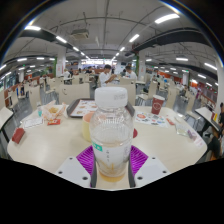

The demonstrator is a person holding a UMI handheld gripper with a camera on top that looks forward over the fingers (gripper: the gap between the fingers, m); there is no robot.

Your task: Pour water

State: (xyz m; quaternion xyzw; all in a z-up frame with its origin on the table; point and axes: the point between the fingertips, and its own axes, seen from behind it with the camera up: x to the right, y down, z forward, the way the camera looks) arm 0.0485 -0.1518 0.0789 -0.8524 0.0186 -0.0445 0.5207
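Note:
A clear plastic bottle with a white cap stands upright between my fingers, holding a little yellowish liquid at its bottom. My gripper has both purple pads pressed against the bottle's sides, so it is shut on the bottle. The bottle hides what lies straight ahead of it. A clear cup peeks out just behind the bottle's left side on the pale table.
On the table sit a packet of snacks at the left, a red cup and printed sheets at the right, a small glass farther right. People sit at tables in the hall beyond.

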